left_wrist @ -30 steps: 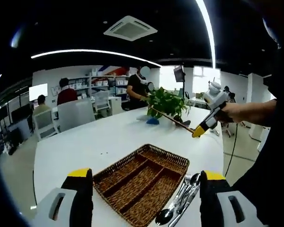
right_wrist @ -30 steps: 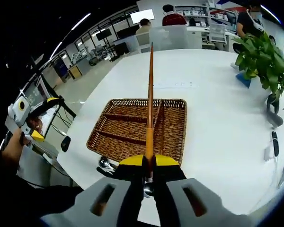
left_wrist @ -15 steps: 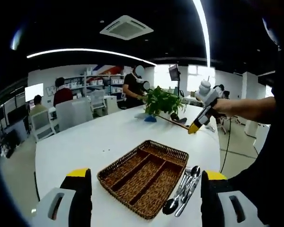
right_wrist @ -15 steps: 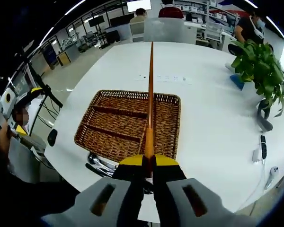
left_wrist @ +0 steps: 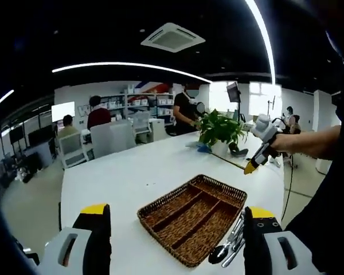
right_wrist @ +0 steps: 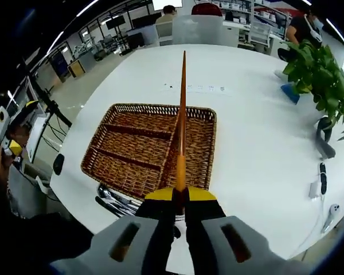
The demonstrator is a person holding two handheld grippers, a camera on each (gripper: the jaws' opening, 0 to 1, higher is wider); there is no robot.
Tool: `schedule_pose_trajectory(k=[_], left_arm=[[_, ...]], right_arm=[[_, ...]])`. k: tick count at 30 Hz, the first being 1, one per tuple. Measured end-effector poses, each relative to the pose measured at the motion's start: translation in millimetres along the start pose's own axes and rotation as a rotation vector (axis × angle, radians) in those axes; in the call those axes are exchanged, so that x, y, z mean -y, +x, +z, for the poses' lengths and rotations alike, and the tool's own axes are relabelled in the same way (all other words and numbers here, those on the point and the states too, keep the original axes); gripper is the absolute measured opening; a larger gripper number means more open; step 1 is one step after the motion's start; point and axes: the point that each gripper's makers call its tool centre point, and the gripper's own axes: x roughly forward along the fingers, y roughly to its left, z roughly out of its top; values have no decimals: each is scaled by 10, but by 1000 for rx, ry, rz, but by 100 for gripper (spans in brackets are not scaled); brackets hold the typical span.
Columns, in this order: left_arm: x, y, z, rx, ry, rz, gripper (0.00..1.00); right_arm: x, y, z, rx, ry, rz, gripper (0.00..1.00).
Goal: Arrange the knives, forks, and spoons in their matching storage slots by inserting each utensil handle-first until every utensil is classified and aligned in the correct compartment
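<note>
White round table [right_wrist: 258, 149] with empty brown wicker divider tray [right_wrist: 149, 150]; utensils [right_wrist: 117, 201] lie unsorted beside it.
My right gripper [right_wrist: 180, 197] pinches a long orange stick [right_wrist: 182, 114]; my left gripper [left_wrist: 175, 229] is spread, holding nothing.

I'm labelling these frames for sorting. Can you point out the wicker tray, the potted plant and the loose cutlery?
wicker tray [right_wrist: 111, 169]: right gripper view, left compartment floor.
potted plant [right_wrist: 319, 71]: right gripper view, its leaves.
loose cutlery [left_wrist: 221, 254]: left gripper view, a spoon bowl.
</note>
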Motion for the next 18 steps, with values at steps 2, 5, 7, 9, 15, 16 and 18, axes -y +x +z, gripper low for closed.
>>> schedule_pose_trajectory(k=[2,5,7,9,15,16,18], left_arm=[[38,20,-2,1,1,-7,100],[75,53,-21,-10,2,-20,100],[85,62,-15,-11,6,-28,100],[84,68,8,-4,12,-37,100],[-10,73,-9,-18,23,-36,100],[-16,69,-23,-26,20,-41,100],[-23,64,-41,-38,30,-41,100]], right_arm=[[25,35,-41,-11,0,5,3],[48,95,-97,-31,-6,9,3],[64,141,-119,-34,-4,10,3],[67,198,-161,-42,-1,10,3],[94,351,-235,-62,15,4,3],[109,384,-233,-62,11,-4,3],[123,420,-229,-60,14,-12,3]])
